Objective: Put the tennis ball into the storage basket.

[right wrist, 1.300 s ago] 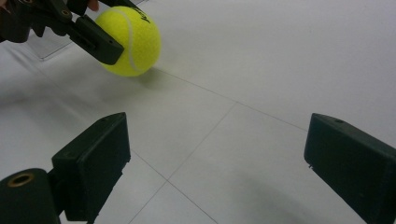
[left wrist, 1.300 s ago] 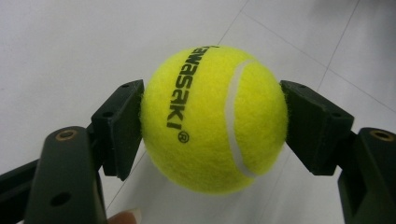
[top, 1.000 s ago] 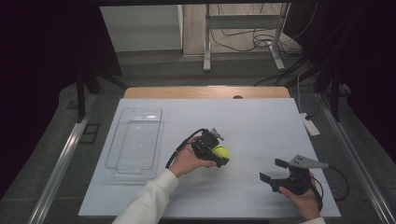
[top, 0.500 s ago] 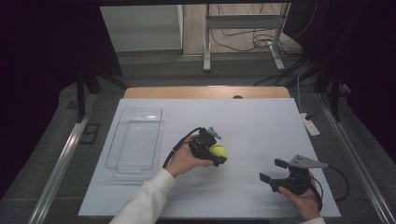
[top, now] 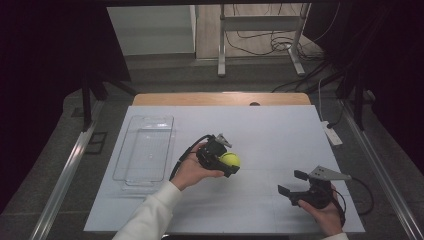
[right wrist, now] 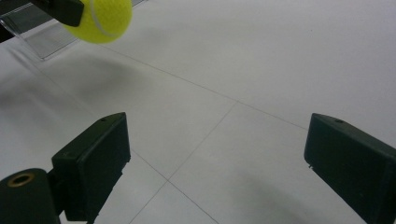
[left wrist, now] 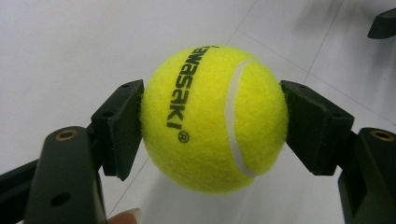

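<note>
A yellow tennis ball point(top: 230, 160) with black lettering is clamped between the jaws of my left gripper point(top: 229, 163), lifted a little above the white table near its middle. In the left gripper view the ball point(left wrist: 214, 118) fills the gap, both black pads pressing its sides. My right gripper point(top: 292, 183) rests low at the front right, jaws wide apart and empty. From the right gripper view the ball point(right wrist: 100, 18) appears at the top left, off the table, with the right gripper point(right wrist: 215, 154) open over bare tabletop.
A clear plastic tray point(top: 145, 148) lies empty on the left part of the white table point(top: 280, 135). A small white device point(top: 333, 134) with a cable sits at the right edge. Metal rails run along both sides of the table.
My left gripper has carried the ball slightly up and toward the left. The right gripper has stayed where it was.
</note>
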Available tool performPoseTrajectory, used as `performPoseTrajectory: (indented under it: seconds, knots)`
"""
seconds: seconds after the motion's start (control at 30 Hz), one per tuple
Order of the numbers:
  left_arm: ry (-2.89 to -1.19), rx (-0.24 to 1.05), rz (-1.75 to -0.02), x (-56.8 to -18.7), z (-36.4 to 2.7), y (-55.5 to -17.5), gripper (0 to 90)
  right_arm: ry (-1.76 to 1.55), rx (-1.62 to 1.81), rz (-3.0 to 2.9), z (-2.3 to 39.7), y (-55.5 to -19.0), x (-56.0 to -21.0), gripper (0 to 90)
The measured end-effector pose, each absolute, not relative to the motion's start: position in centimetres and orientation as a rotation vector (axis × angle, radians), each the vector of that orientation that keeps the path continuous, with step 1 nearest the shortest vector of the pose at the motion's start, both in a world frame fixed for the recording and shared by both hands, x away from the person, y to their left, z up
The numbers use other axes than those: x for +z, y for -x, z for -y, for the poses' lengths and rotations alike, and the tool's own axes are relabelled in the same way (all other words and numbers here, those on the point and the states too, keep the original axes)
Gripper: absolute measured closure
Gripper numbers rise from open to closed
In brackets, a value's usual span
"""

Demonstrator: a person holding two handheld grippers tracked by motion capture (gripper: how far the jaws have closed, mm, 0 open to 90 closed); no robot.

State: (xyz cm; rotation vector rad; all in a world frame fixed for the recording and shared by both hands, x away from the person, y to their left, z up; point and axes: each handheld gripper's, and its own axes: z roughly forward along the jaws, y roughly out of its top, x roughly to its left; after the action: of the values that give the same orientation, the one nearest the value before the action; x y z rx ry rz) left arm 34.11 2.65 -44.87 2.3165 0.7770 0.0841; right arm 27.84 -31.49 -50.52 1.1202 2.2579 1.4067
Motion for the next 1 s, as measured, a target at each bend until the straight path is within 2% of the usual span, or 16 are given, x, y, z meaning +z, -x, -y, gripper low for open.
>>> performPoseTrajectory:
  seconds: [1.0]
  knots:
    - [-2.256,0.152,-0.822,-43.2,-6.4,-33.8,27.0,-1.126,1.405,-2.252,31.5,-27.8,-50.6,7.0]
